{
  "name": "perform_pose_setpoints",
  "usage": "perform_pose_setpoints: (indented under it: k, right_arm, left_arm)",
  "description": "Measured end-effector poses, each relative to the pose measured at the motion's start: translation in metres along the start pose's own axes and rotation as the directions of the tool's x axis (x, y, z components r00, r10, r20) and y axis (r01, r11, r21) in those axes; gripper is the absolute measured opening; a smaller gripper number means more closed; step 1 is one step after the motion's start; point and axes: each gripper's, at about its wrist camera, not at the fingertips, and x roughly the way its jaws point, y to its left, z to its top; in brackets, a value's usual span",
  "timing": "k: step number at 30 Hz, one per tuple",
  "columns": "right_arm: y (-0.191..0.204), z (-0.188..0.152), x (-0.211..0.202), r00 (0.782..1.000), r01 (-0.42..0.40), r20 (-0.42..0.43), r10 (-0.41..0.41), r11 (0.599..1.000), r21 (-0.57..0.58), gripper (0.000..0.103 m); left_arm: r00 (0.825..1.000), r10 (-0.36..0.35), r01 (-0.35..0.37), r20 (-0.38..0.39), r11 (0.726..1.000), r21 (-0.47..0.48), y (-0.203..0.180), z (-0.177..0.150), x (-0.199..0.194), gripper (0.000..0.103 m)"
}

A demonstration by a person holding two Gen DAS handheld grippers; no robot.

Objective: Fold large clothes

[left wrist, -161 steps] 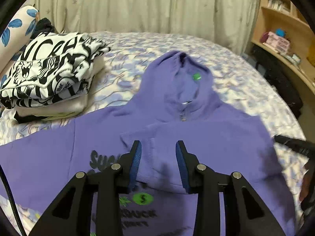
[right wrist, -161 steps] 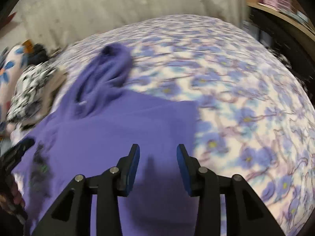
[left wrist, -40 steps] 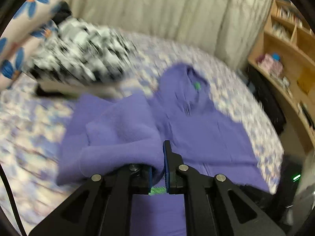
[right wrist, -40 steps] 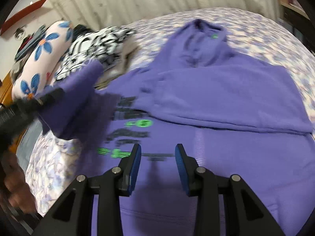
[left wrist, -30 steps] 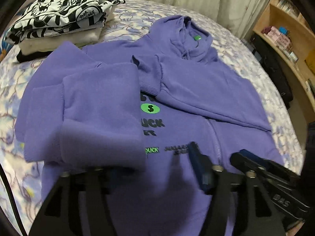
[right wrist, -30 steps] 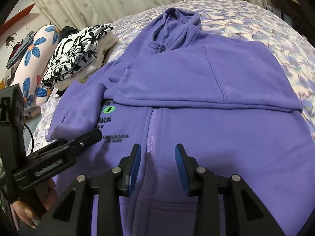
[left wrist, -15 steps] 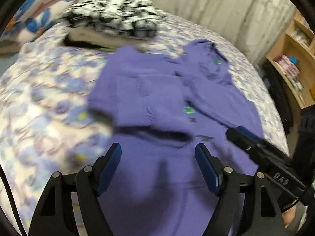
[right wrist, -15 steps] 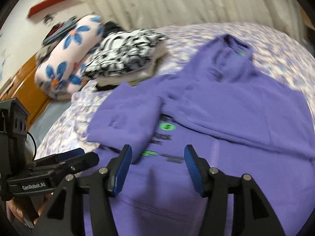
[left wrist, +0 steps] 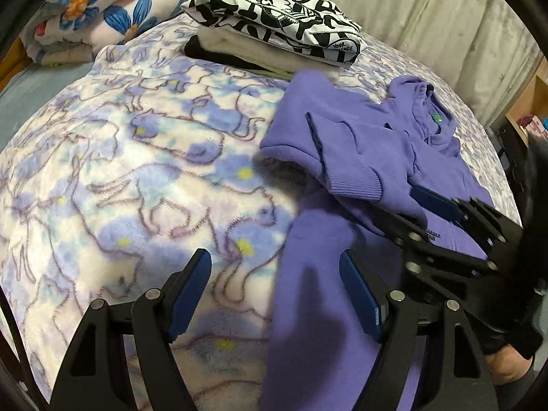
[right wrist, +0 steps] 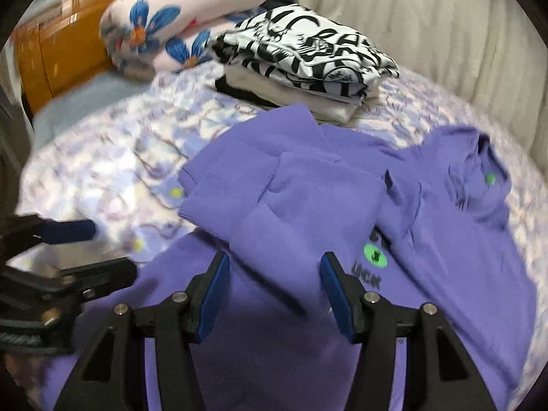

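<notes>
I hold both hand-held grippers, left [left wrist: 275, 294] and right [right wrist: 274, 294], open and empty above the purple hoodie [right wrist: 342, 226] on the bed [left wrist: 120, 171]; sleeves folded inward, probably narrowing it.

Bed [left wrist: 113, 185] w/ floral blanket, curtain [right wrist: 455, 24] behind

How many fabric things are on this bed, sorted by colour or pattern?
Purple: 1, the hoodie, sleeves folded across its front.
Black-and-white print: 1, folded top on the stack.
Cream: 1, folded garment beneath it.
Black: 1, bottom layer.
Blue-flowered: 1, rolled bedding.
Total: 5
</notes>
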Motion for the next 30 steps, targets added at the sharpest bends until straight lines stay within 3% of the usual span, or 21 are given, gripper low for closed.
perform_pose_setpoints:
  k: [1,4,8,10,12,15,16,17,19,20,24,30]
  right_arm:
    - [-0.001,0.003,0.002,1.000,0.001,-0.005,-0.001,1.000,0.001,0.054]
    - [-0.012,0.015,-0.003,0.999,-0.044,0.013,0.044,0.998,0.044,0.013]
    - [-0.056,0.034,-0.049,0.983,-0.051,0.180,0.017,0.982,0.183,0.012]
    - [-0.095,0.032,-0.082,0.962,-0.058,0.272,-0.032,0.947,0.316,0.012]
    - [-0.131,0.017,-0.105,0.943,-0.052,0.316,-0.101,0.895,0.443,0.012]
    - [-0.178,-0.026,-0.121,0.931,-0.003,0.292,-0.218,0.796,0.606,0.014]
    - [-0.193,-0.044,-0.120,0.938,0.024,0.248,-0.242,0.759,0.651,0.017]
    - [-0.205,-0.062,-0.112,0.955,0.054,0.177,-0.236,0.729,0.682,0.033]
    - [-0.224,-0.096,-0.098,0.980,0.085,0.059,-0.189,0.672,0.735,0.053]
    - [-0.232,-0.115,-0.092,0.989,0.081,0.020,-0.147,0.645,0.759,0.053]
    - [-0.244,-0.160,-0.092,0.997,0.071,-0.033,-0.072,0.613,0.787,0.054]
    - [-0.274,-0.159,-0.100,0.998,0.007,0.030,-0.051,0.603,0.797,0.055]
  left_arm:
    - [1.000,-0.005,0.005,-0.002,1.000,0.001,0.000,0.001,0.001,0.076]
    - [1.000,-0.014,0.014,0.003,1.000,0.009,-0.004,0.002,0.000,0.076]
    - [0.999,-0.026,0.026,0.020,0.999,0.021,-0.009,0.004,-0.006,0.076]
    - [0.999,-0.027,0.026,0.030,0.999,0.031,-0.013,0.004,-0.008,0.076]
    - [0.999,-0.029,0.028,0.034,0.999,0.040,-0.016,0.004,-0.009,0.076]
    - [0.999,-0.042,0.040,0.028,0.998,0.055,-0.022,0.003,-0.009,0.076]
    - [0.999,-0.044,0.042,0.025,0.997,0.062,-0.024,0.002,-0.008,0.076]
    - [0.999,-0.044,0.042,0.024,0.997,0.067,-0.026,0.002,-0.007,0.076]
    - [0.999,-0.044,0.043,0.017,0.996,0.080,-0.031,0.001,-0.004,0.076]
    - [0.999,-0.045,0.044,0.011,0.995,0.086,-0.033,0.001,-0.003,0.076]
    - [0.999,-0.040,0.043,-0.021,0.992,0.120,-0.043,0.005,0.006,0.076]
    - [0.998,-0.033,0.042,-0.055,0.982,0.182,-0.060,0.038,0.029,0.076]
